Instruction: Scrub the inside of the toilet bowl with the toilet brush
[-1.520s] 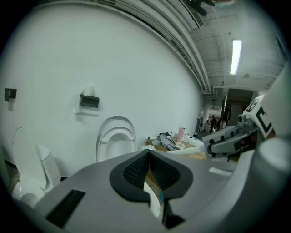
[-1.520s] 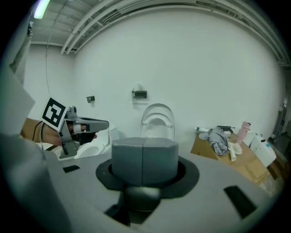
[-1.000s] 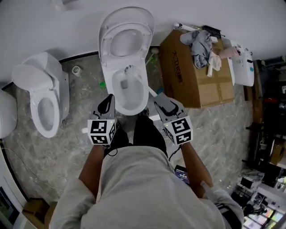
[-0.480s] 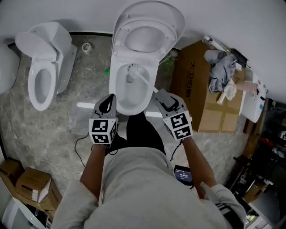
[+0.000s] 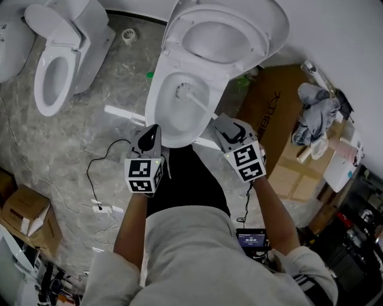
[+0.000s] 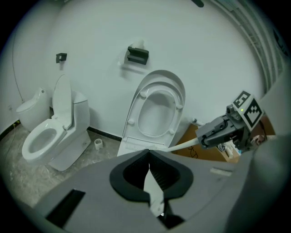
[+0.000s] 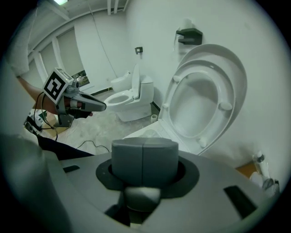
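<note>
Right tool (image 5: 220, 123) clamped on toilet brush (image 5: 187, 92) handle, bristles still at far side of toilet bowl (image 5: 154, 112), left tool (image 5: 153, 131) closed, empty

We saw bright, even, cool white light; a ceiling lamp (image 7: 60, 2) glowed at the top of the right gripper view. Shadows lay soft and faint on the floor (image 5: 90, 119). Both gripper views bulged, bent straight lines and darkened to black corners. Their near foreground was dim and blurred. The head view was sharp.
</note>
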### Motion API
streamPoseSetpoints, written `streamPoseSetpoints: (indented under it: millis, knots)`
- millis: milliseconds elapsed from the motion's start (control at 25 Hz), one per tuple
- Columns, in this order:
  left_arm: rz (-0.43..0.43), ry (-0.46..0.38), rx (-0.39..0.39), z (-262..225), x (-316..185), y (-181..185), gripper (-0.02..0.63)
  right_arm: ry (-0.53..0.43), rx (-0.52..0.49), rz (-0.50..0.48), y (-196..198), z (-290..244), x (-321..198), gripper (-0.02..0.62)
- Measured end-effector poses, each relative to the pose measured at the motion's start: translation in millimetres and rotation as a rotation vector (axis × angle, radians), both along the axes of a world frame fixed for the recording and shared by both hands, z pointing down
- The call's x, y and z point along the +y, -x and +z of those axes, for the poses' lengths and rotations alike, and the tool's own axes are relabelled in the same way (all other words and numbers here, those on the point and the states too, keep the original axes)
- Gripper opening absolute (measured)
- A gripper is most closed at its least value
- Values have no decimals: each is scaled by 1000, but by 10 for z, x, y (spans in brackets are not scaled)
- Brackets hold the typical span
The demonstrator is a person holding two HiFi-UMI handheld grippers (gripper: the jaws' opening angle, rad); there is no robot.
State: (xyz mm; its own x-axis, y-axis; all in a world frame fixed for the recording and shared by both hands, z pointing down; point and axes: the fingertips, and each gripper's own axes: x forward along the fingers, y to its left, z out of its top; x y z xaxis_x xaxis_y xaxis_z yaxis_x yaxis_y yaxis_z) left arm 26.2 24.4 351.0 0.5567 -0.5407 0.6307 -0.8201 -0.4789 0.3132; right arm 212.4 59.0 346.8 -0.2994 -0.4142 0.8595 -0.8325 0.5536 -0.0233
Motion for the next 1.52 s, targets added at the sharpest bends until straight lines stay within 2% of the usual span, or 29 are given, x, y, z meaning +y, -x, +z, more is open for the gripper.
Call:
streamPoseSetpoints:
  millis: [280, 720, 1040, 1280, 1520]
  knots:
    - [-81, 92, -1, 719, 128, 56, 9, 123, 99, -148, -9, 866, 14, 147]
    - [-55, 162, -6, 1639, 351, 79, 9, 221, 137, -184, 206, 1720, 142, 147]
    - [-61, 214, 2, 2092, 399, 137, 9, 253, 254, -332, 312, 2304, 205, 147]
    - [-48, 235, -3, 2312, 430, 201, 9, 262, 295, -366, 370, 2628, 209, 147]
    - [-80, 251, 9, 2428, 360, 260, 9, 286, 325, -393, 398, 2818, 290, 147]
